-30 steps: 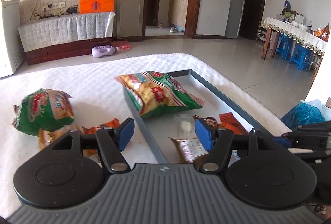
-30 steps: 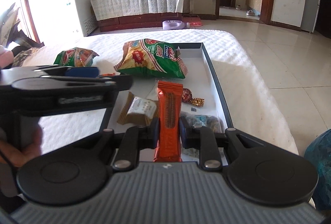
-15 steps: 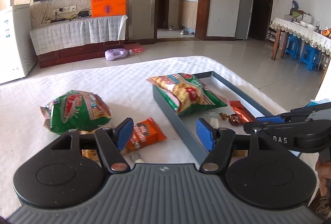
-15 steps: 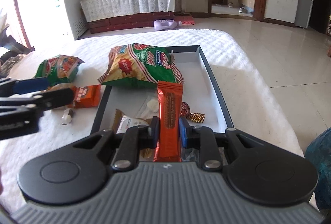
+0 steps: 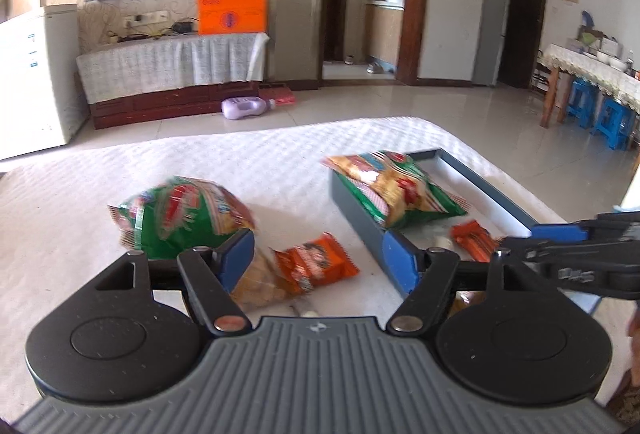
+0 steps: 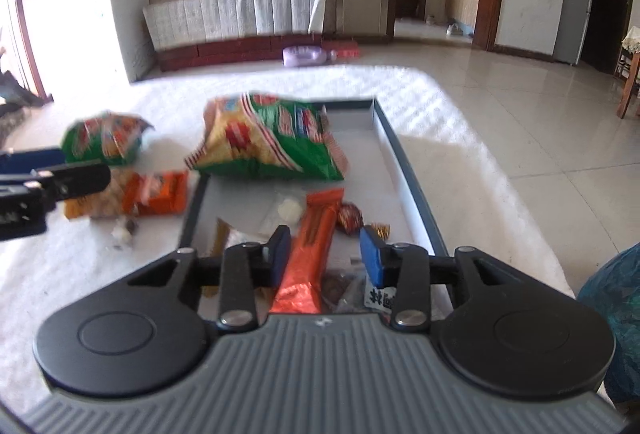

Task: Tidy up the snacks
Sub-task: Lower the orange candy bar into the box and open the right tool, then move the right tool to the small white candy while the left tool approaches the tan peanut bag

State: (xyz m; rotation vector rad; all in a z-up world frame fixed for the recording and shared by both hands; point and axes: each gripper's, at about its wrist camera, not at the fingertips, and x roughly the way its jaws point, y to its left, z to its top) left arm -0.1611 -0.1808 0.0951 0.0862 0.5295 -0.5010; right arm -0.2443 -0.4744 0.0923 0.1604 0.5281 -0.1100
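Observation:
A grey tray (image 6: 408, 169) on the white quilted table holds a green chip bag (image 6: 272, 141), an orange wafer bar (image 6: 312, 250), a foil candy (image 6: 350, 218) and small packets. My right gripper (image 6: 324, 254) is open; the bar lies between its fingers, released. My left gripper (image 5: 320, 262) is open over an orange snack pack (image 5: 316, 266) and a tan packet (image 5: 256, 282) lying left of the tray (image 5: 360, 218). A second green bag (image 5: 180, 213) lies further left. The right gripper (image 5: 576, 250) shows at the right edge of the left wrist view.
The table edge drops to tiled floor on the right (image 6: 520, 137). A teal bag (image 6: 612, 322) sits on the floor at the right. Small candies (image 6: 122, 230) lie loose on the cloth left of the tray. A TV cabinet (image 5: 172, 73) stands far behind.
My right gripper has opened and let go of the orange wafer bar over the tray. My left gripper has swung left, from over the tray to the snacks on the cloth.

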